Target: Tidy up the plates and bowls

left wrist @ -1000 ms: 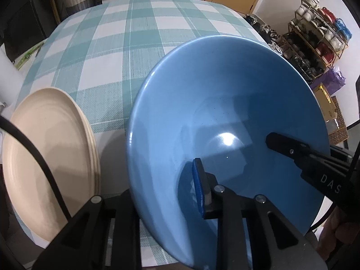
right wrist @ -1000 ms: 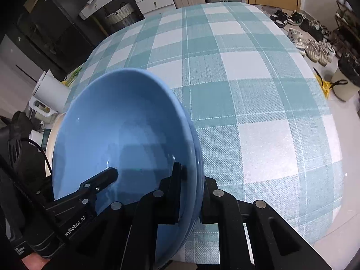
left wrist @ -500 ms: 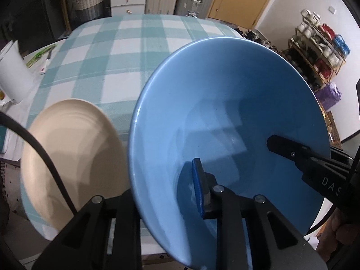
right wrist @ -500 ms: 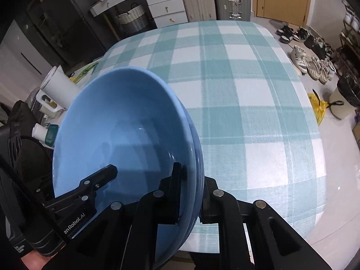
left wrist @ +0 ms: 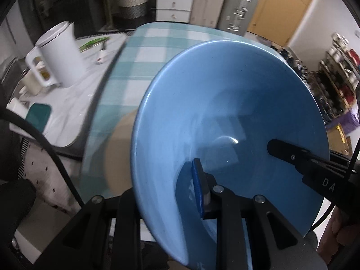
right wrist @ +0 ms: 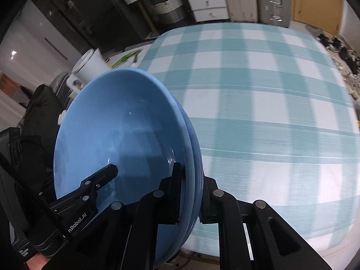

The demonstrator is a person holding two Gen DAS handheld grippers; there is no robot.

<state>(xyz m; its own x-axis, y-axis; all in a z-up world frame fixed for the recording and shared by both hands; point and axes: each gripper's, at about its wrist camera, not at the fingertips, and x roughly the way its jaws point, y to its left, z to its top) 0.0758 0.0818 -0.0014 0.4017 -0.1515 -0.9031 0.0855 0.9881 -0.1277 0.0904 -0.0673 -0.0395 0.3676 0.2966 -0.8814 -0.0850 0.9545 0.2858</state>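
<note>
A stack of blue bowls [left wrist: 225, 117] is held in the air between both grippers; it also shows in the right wrist view [right wrist: 121, 139]. My left gripper [left wrist: 166, 193] is shut on the stack's left rim. My right gripper [right wrist: 191, 193] is shut on the right rim, and two rims show nested there. The beige plates [left wrist: 119, 148] lie on the checked tablecloth [right wrist: 258, 103], mostly hidden behind the bowls. Each gripper's finger shows inside the bowl in the other's view.
A white jug [left wrist: 60, 56] and small items stand on a white counter [left wrist: 67, 103] left of the table. A shoe rack [left wrist: 337, 72] stands at the right. Drawers and a basket [right wrist: 171, 9] are behind the table.
Both grippers have lifted the blue bowls up and back from the table. The table now looks lower and farther, and the beige plates have slid behind the bowls in the left view.
</note>
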